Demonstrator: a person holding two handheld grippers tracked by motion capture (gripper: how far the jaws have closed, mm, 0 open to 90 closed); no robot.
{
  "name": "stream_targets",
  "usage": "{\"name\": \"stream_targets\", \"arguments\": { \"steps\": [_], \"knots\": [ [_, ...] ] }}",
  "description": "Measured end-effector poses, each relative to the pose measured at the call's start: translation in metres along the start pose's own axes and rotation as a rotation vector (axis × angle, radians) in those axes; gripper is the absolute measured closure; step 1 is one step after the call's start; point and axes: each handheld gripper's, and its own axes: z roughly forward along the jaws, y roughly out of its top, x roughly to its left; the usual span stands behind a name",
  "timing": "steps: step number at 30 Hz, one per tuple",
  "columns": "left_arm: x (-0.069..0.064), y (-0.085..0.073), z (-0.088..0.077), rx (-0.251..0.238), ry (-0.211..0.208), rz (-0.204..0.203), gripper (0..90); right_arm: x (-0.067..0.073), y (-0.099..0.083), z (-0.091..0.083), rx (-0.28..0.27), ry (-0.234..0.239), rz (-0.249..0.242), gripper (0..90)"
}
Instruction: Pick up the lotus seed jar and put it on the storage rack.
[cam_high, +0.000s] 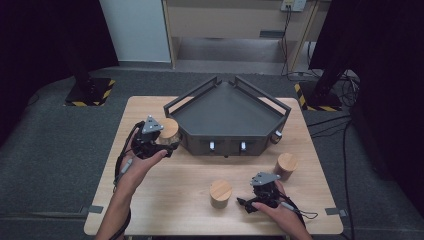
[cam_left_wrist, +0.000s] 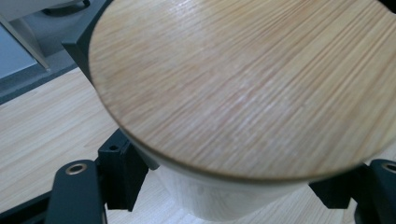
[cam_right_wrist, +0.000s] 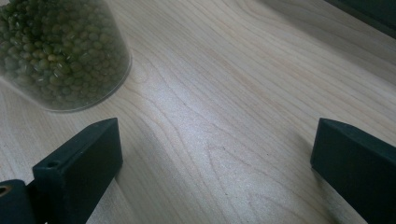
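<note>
High view: three wooden-lidded jars (cam_high: 220, 192), one tray (cam_high: 227, 117).

Three jars with wooden lids are on or over the table (cam_high: 165, 200). One jar (cam_high: 169, 131) is at the left, near the table's far left corner and just beside the tray, gripped in the left claw (cam_high: 167, 145). A second jar (cam_high: 220, 193) stands near the middle of the front edge. A third jar (cam_high: 285, 166) stands toward the right edge. One dark tray (cam_high: 227, 117) sits at the far edge, middle. Two claws are in use: the left one and the right claw (cam_high: 245, 204), near the front right corner, its jaws apart on nothing.
</note>
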Motion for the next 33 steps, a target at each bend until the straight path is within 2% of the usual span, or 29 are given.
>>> {"name": "stream_targets", "arguments": {
  "steps": [5,8,10,17,33],
  "knots": [
    [0.001,0.008,0.000,-0.003,0.003,0.003,24.4,0.000,0.000,0.000,0.000,0.000,0.000,2.4],
    [0.002,0.010,0.001,-0.014,-0.016,0.000,24.4,0.000,0.000,0.000,0.000,0.000,0.000,2.4],
    [0.001,0.015,0.002,-0.007,-0.014,0.014,24.4,0.000,0.000,0.000,0.000,0.000,0.000,2.4],
    [0.004,0.027,0.009,-0.016,-0.024,0.015,24.4,0.000,0.000,0.000,0.000,0.000,0.000,2.4],
    [0.010,0.048,0.023,-0.014,-0.015,0.018,24.4,0.000,0.000,0.000,0.000,0.001,0.001,2.4]
  ]
}}
